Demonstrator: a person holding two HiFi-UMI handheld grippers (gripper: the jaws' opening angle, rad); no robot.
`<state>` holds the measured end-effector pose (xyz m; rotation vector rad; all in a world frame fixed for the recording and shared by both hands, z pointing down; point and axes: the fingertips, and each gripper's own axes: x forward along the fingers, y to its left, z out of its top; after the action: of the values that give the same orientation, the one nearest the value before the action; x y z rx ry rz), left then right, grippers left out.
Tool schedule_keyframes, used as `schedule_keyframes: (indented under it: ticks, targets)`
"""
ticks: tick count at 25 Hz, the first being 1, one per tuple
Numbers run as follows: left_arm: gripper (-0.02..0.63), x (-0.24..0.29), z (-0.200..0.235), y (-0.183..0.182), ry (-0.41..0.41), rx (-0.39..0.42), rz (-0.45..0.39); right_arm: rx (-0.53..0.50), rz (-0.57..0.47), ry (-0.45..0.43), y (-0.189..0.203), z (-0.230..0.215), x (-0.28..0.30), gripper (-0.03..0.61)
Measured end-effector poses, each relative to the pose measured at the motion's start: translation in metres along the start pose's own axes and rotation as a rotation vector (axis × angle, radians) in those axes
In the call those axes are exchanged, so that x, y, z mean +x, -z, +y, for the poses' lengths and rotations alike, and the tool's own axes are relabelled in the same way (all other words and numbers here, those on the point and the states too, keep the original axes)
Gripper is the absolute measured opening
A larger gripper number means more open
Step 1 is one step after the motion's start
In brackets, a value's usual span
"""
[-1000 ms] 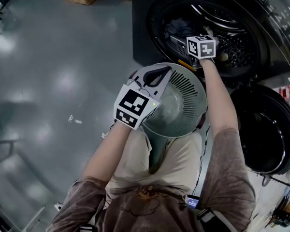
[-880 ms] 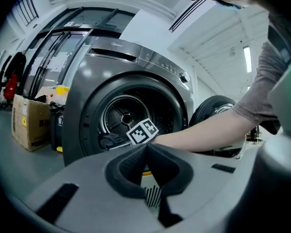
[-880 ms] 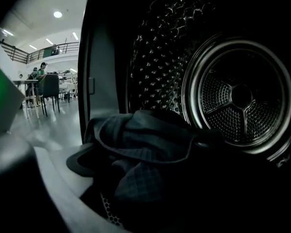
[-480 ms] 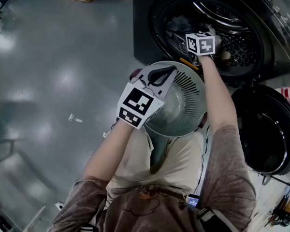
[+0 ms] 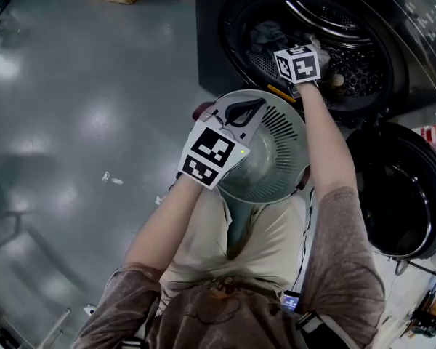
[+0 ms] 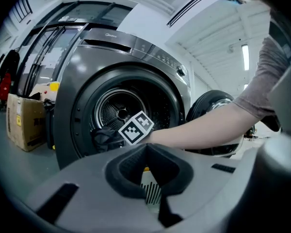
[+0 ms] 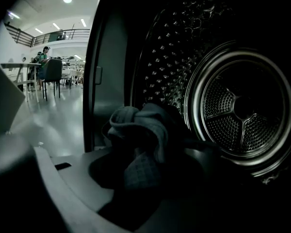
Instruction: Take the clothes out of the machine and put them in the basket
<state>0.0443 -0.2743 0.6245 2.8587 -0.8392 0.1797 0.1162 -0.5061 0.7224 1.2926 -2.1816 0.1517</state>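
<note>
The right tongs point(image 7: 136, 191) have just been closing and now pinch a dark cloth point(image 7: 143, 130) at the mouth of the drum point(image 7: 242, 110), inside the washer point(image 6: 70, 86). The left tongs point(image 6: 153, 198) clamp the rim of the grey basket point(image 5: 291, 133), which is held just before the opening. The door point(image 5: 407, 195) stands wide open.
</note>
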Motion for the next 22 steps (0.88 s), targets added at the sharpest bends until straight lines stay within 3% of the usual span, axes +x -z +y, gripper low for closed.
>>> schedule_keyframes:
  ticks: [7,22]
  targets:
    - [0.003,0.001,-0.008,-0.003,0.008,0.016,-0.001,-0.02,-0.002,0.044,-0.002,0.0,-0.025,0.124]
    - [0.003,-0.009,-0.019,-0.011,-0.019,0.026,-0.023,-0.013,-0.077,0.038,-0.012,0.017,-0.123,0.118]
